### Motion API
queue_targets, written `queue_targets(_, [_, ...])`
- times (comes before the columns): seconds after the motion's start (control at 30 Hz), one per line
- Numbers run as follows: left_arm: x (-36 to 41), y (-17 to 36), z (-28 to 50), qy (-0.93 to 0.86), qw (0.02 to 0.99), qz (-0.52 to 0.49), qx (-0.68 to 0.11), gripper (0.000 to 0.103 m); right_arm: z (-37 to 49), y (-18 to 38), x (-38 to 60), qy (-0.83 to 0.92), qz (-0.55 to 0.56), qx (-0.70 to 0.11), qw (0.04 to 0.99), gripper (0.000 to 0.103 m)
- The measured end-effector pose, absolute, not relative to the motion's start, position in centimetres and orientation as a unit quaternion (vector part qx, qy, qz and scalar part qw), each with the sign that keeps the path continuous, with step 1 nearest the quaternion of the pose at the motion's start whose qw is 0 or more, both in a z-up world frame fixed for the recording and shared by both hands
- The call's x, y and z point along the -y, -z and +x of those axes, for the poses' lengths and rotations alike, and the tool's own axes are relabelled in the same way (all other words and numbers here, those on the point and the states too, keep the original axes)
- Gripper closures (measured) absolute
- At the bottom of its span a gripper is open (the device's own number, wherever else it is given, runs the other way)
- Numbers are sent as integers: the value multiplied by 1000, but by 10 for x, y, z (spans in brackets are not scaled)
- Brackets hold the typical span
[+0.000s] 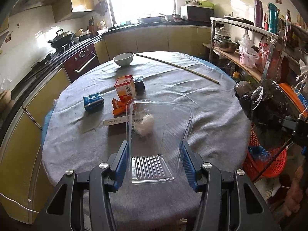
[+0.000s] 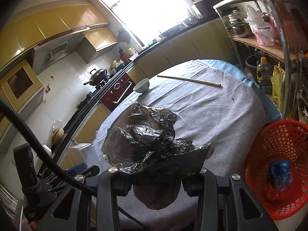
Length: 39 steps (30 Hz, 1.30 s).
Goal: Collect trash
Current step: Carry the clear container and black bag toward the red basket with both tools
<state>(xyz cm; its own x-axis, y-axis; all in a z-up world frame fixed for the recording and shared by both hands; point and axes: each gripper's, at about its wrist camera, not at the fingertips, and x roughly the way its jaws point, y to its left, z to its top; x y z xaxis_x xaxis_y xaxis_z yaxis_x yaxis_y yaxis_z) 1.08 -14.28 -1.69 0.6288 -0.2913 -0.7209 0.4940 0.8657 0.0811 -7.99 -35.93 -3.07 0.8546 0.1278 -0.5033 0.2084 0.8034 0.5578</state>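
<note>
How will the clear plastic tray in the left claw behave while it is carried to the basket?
The clear plastic tray looks thin-walled, so it probably weighs little and may flex or crack under a hard squeeze. The left claw grips it by its smooth side walls, so it could slip. Its far end juts out unsupported and may wobble.

A home kitchen: wok (image 1: 62, 37) on the gas stove, yellow cabinets (image 1: 154, 39), microwave (image 1: 197, 12) on the counter, pots (image 1: 225, 45) on a shelf, cloth-covered dining table (image 1: 211, 104).

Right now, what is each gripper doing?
Left gripper: shut on the clear plastic tray.
Right gripper: shut on the crumpled black plastic bag.
</note>
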Motion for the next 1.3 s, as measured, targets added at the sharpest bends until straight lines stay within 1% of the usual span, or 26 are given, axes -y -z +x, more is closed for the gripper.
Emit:
queue_targets(0.97, [161,18,-1,235,885,164,-367,49,-110,37,395,68,343,-253,902,60])
queue_targets(1.3, [181,16,-8,247,881,176,-363,48,-124,39,405,75,351,-247,900,60])
